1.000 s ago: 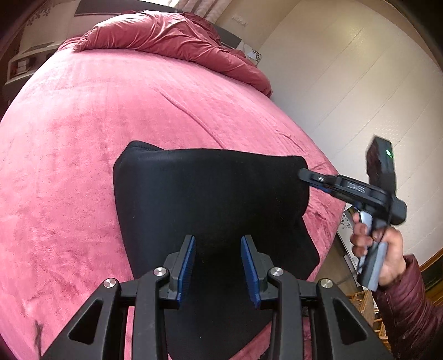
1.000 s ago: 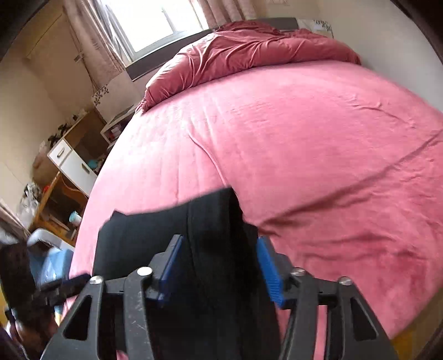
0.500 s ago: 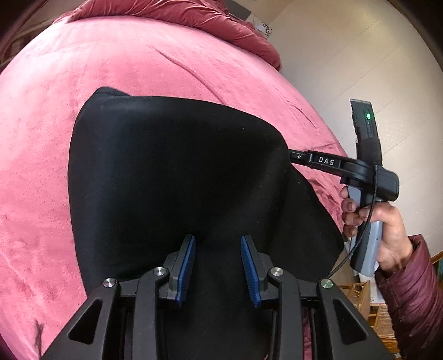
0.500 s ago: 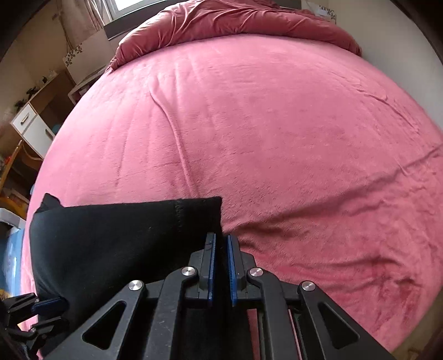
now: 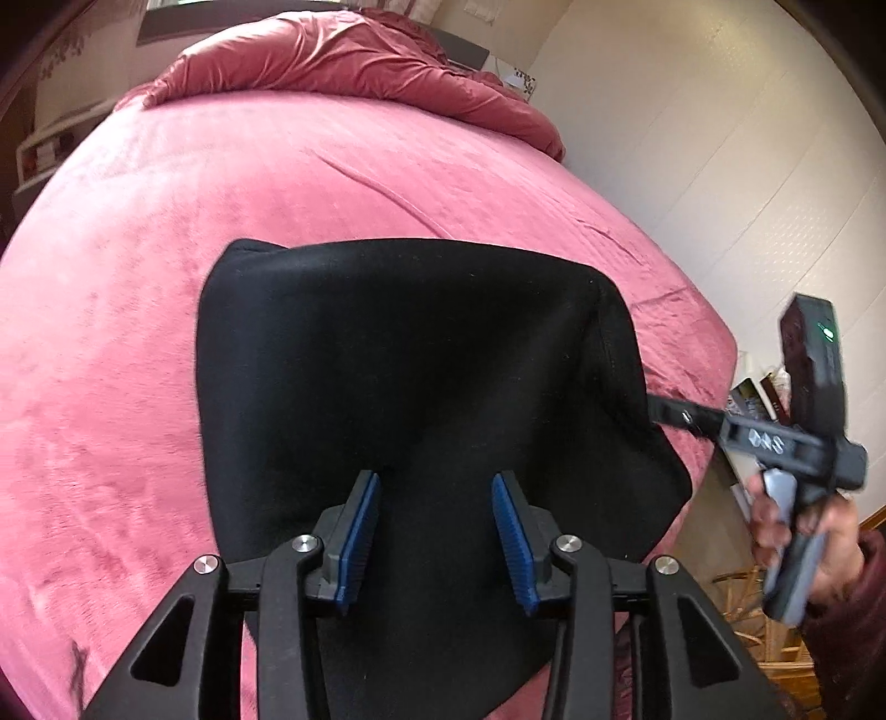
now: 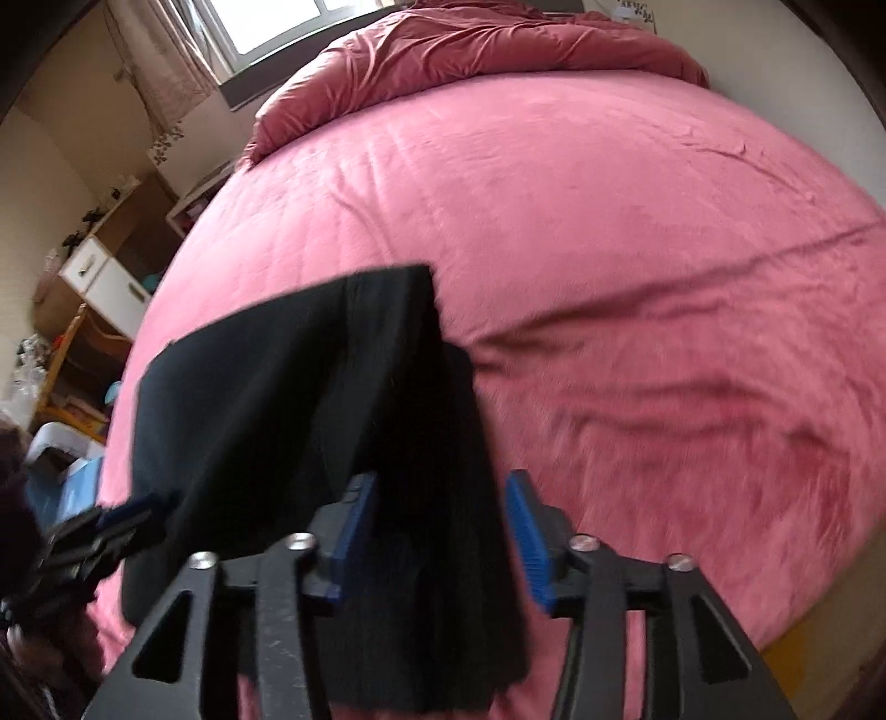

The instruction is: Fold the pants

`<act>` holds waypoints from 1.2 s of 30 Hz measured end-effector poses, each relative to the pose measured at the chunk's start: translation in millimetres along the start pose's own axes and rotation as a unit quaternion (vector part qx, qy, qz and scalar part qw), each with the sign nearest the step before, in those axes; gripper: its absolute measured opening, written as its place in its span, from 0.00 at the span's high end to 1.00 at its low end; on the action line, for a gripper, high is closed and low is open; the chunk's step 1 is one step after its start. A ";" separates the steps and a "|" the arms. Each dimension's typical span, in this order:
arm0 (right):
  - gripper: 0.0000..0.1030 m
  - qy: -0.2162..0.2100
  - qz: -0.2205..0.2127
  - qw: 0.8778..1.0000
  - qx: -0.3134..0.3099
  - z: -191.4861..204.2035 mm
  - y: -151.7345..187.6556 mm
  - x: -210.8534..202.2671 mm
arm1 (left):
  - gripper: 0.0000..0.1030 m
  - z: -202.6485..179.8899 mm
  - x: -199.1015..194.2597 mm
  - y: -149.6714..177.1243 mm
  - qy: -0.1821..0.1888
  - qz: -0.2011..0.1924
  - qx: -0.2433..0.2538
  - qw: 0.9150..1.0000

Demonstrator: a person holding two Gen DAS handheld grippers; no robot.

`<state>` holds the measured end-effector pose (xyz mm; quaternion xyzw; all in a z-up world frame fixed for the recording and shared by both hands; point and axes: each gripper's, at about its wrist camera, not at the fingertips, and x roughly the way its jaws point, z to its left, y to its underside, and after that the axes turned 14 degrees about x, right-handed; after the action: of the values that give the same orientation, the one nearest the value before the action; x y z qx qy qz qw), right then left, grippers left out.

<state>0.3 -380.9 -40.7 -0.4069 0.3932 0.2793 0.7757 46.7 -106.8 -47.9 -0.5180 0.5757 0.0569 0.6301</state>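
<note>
Left wrist view looks down between the left gripper (image 5: 437, 531), whose blue pads (image 5: 359, 534) stand apart and are opening, with black cloth lying under the gap but neither pad pressing on it. The black pants (image 5: 410, 376) spread ahead of and beneath this claw as a broad folded slab on the pink bed cover (image 5: 166, 266), their far edge running straight across in front of the fingertips and their near part passing under the claw out of view. Off to the claw's right, the right gripper (image 5: 673, 412) reaches in from the side, its tip at the right edge of the pants where the cloth hides the fingertips; a hand (image 5: 797, 531) in a dark red sleeve (image 5: 853, 620) grips its handle. Far ahead, a bunched red duvet (image 5: 354, 66) lies at the top of the bed beside a pale wall (image 5: 720, 166). Right wrist view shows the right claw (image 6: 443, 531) with its jaws opening and its blue pads (image 6: 526, 531) clear of the cloth: a thick fold of the pants (image 6: 310, 387) lies in the gap, close against the left pad, though I cannot tell whether it touches. From here the pants stretch ahead and to the claw's left, where the left claw (image 6: 133, 509) meets their far edge. Beyond, to the left, stands a wooden desk with white drawers (image 6: 99, 277) under a curtained window (image 6: 288, 22).
</note>
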 end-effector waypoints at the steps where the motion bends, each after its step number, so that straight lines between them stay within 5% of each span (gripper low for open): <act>1: 0.46 0.001 0.002 1.000 -0.008 2.8 7.1 -2.4 | 0.58 -1.9 0.0 0.7 -0.010 0.000 0.004 1.000; 9: 0.46 0.079 0.012 0.994 -0.069 5.5 48.5 8.6 | 0.58 -17.2 -8.1 8.8 -0.051 -0.001 0.028 0.998; 18: 0.36 0.031 0.021 0.999 0.022 -33.3 47.2 13.5 | 0.55 -18.2 -28.2 17.6 -0.084 -0.011 0.039 0.996; 27: 0.34 0.042 0.012 0.999 0.011 -30.2 53.1 11.5 | 0.49 -12.1 -38.1 24.3 -0.101 -0.017 0.034 0.994; 32: 0.30 0.044 0.017 0.999 0.013 -29.3 49.6 11.4 | 0.40 -2.8 -42.0 29.4 -0.102 -0.016 0.021 0.994; 36: 0.27 0.001 0.028 0.999 0.023 -34.7 37.0 5.5 | 0.36 18.5 -41.7 35.6 -0.068 -0.018 -0.020 0.997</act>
<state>-37.8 -390.8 -73.1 -0.3785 0.4110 0.2914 0.7764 21.5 -55.4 -39.8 -0.5357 0.5203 0.0918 0.6587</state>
